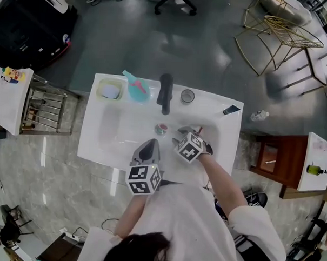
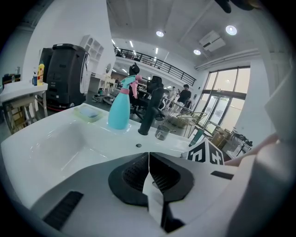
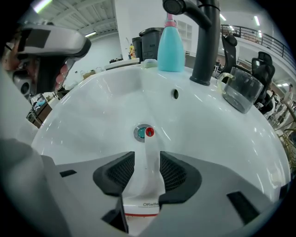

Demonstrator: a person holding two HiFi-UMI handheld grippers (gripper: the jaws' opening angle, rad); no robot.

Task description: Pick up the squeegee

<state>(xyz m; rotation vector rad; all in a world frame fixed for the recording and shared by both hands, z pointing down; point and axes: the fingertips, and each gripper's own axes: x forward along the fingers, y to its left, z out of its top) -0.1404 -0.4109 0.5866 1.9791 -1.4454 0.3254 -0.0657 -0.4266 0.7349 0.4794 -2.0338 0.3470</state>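
The squeegee (image 3: 148,144) is white, with a red stripe by its head and a red dot at the handle's end. My right gripper (image 3: 147,158) is shut on its handle, low in the white sink (image 1: 109,135), with the handle's end pointing at the drain (image 3: 141,132). In the head view the right gripper (image 1: 183,134) sits at the basin's right, just right of the drain (image 1: 161,129). My left gripper (image 1: 150,145) hovers over the basin's near edge. In its own view the left gripper (image 2: 148,159) is shut, jaws touching, holding nothing.
Along the sink's back edge stand a soap dish (image 1: 110,90), a teal spray bottle (image 1: 137,88), a black faucet (image 1: 165,92) and a glass (image 1: 187,96). A dark tube (image 1: 231,109) lies at the right rim. A rack (image 1: 42,108) stands left of the sink.
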